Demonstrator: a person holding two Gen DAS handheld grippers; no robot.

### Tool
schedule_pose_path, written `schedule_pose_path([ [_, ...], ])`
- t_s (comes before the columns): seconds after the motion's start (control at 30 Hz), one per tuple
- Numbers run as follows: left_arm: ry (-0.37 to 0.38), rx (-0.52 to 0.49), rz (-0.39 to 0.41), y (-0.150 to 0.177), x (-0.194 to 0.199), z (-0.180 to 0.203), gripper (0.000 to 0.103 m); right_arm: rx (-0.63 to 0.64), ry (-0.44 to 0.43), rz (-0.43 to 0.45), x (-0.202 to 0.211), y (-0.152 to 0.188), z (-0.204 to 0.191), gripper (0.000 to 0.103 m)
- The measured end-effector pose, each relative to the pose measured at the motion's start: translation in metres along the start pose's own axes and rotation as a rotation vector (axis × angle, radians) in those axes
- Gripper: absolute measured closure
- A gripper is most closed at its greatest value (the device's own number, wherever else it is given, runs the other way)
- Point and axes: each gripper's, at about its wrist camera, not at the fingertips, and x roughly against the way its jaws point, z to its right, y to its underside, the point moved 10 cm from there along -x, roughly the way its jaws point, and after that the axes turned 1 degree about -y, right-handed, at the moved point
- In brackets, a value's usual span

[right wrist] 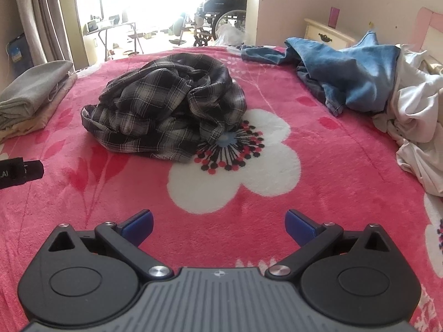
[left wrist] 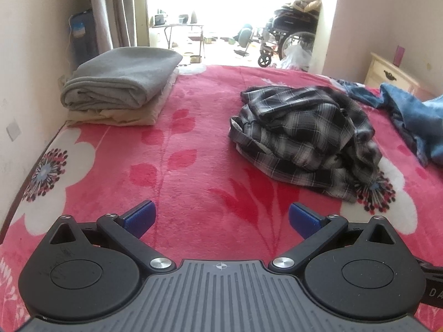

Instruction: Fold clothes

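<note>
Blue-padded tongs (left wrist: 221,217) (right wrist: 218,225) level, spread wide.

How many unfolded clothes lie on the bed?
3: the plaid shirt crumpled mid-bed, the blue garment at the far right, the white garment at the right edge. More may be hidden beneath or outside the view.

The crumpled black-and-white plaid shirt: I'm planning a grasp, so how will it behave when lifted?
The crumpled black-and-white plaid shirt probably hangs limp, since it lies in soft folds. Thin-looking fabric suggests it is light. It may drag on the fuzzy pink floral blanket rather than slide.
</note>
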Motion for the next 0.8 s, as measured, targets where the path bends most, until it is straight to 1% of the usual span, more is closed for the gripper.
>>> schedule_pose_path([
  [0.13, -0.001, -0.003, -0.011, 0.0029, 0.0015, 0.0005, 0.0, 0.006, 0.008, -0.004, 0.0017, -0.0001, -0.0006, 0.0],
  [0.33, -0.025, -0.013, -0.042, 0.0096, 0.001, -0.0007, 0.0, 0.014, 0.012, -0.004, 0.003, 0.0, -0.001, 0.0],
  [0.47, -0.046, -0.024, -0.033, 0.0101, 0.0025, -0.0028, 0.0, 0.013, 0.013, -0.008, 0.0027, 0.0009, -0.0013, 0.0],
  [0.8, -0.062, -0.029, -0.034, 0.0091, 0.0041, -0.0034, 0.0, 0.017, 0.015, -0.001, 0.0054, 0.0002, -0.0017, 0.0],
])
